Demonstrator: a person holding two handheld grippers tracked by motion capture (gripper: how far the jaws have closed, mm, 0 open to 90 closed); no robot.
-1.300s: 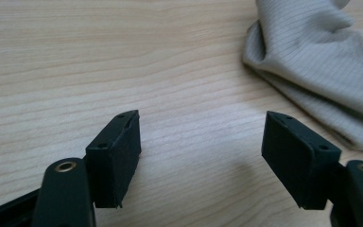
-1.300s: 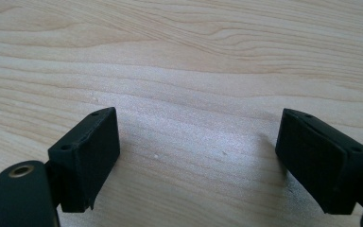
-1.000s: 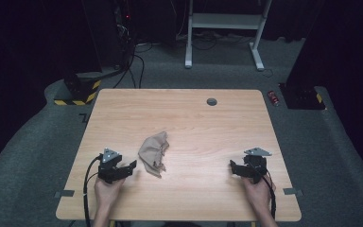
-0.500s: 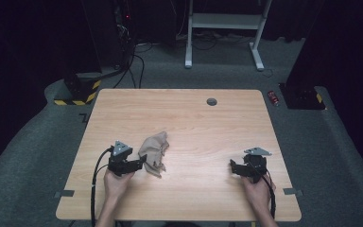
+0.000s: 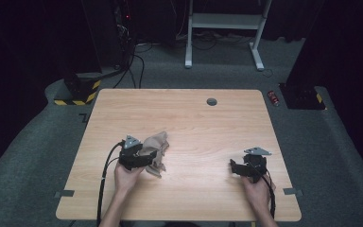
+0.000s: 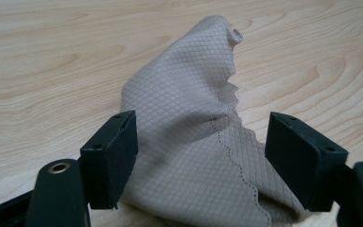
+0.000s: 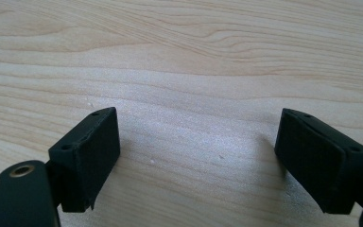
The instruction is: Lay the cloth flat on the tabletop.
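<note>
The beige cloth (image 6: 189,142) is a soft fabric with a fine quilted diamond pattern and a wavy, scalloped stitched edge. It is crumpled into a loose heap that rises to a folded peak, and it lies on the table directly in front of the left gripper (image 6: 201,161). Its near part sits between the two black jaws of this claw. The jaws are spread wide, one on each side of the heap — the left jaw is just beside the fabric or touching it, the right jaw stands a little apart, and the cloth is not pinched. The jaw pads are flat, matte black rectangular blocks with small screw holes.

In the high view the cloth (image 5: 155,150) spreads away from the front of the left gripper (image 5: 134,156), toward the middle of the table, and the person's left hand (image 5: 126,176) holds the tool from behind. A black cable trails back from it.

The right gripper (image 5: 246,166) is well apart from the cloth, on the other side of the table, held by the right hand (image 5: 256,191). In its own view the right gripper (image 7: 198,156) has the jaws wide apart too and holds nothing — only bare wood lies between them.

The table (image 5: 184,118) is a rectangular board of light wood with flowing grain lines and a smooth surface. A small dark round cap (image 5: 211,101) is set in it, far ahead of both claws.
</note>
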